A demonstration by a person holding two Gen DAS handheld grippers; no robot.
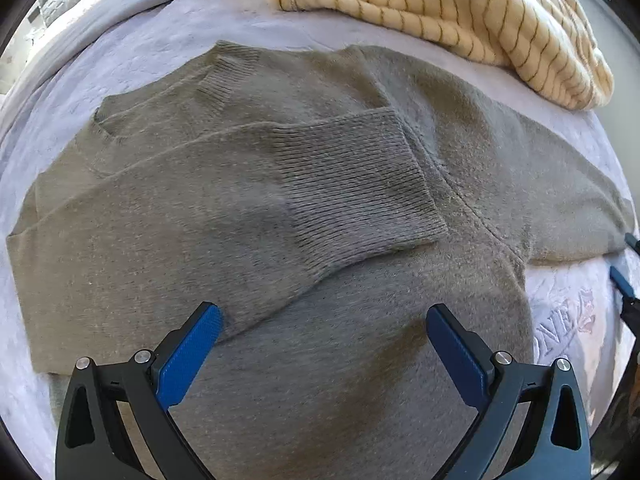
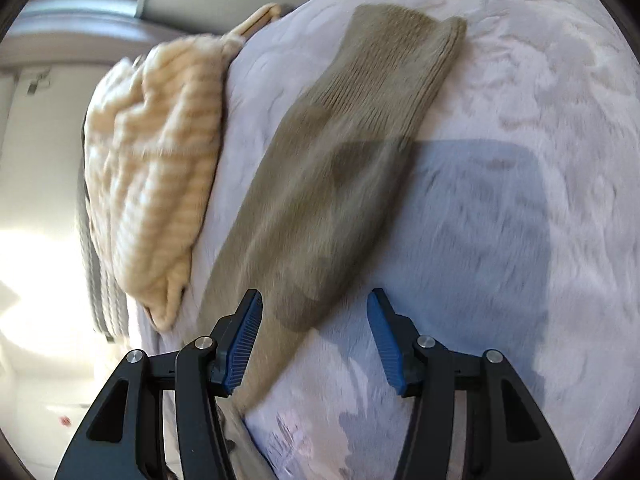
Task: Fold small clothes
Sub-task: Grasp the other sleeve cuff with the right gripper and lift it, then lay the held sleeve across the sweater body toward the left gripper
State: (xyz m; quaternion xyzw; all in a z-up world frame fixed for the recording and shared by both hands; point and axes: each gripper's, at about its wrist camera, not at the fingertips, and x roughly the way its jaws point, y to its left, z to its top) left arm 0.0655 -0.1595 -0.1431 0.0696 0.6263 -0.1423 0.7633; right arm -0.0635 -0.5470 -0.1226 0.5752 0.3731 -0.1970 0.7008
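Here the olive sweater (image 1: 280, 200) fills mid-frame on the lavender bedspread (image 1: 132, 44), one sleeve folded across; both the left gripper (image 1: 324, 344) and right gripper (image 2: 314, 338) hover with fingers spread, empty.

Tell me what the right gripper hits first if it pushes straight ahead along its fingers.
Most likely the olive sweater sleeve: it lies stretched out on the pale bedcover, running forward from between the open right gripper. Its ribbed cuff is farthest. Motion blur makes depth uncertain.
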